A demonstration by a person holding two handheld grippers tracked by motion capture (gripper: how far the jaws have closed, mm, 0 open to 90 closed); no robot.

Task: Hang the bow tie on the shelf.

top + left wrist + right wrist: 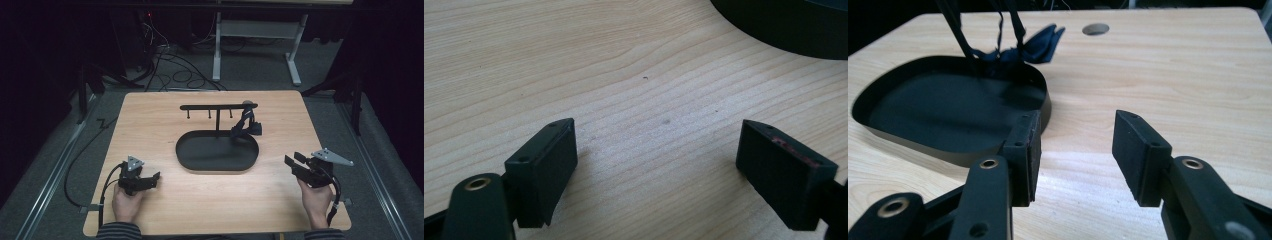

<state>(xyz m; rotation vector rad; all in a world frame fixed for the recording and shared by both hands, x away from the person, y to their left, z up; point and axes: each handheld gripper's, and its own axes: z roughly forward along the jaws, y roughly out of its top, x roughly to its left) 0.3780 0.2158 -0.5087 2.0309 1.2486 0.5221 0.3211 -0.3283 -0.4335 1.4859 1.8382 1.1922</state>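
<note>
A black oval tray lies mid-table with a T-shaped hook stand rising from its back edge. A dark blue strap item hangs from the bar's right end and drapes over the tray rim; the right gripper view shows that strap item beyond the tray. At the front left of the table my left gripper rests, open; its jaws stand wide over bare wood, the tray edge ahead. My right gripper sits at the front right, open and empty.
The wooden table has a round cable hole near its far edge. Cables and a white desk frame lie on the floor beyond. Cables trail from both grippers toward the front edge.
</note>
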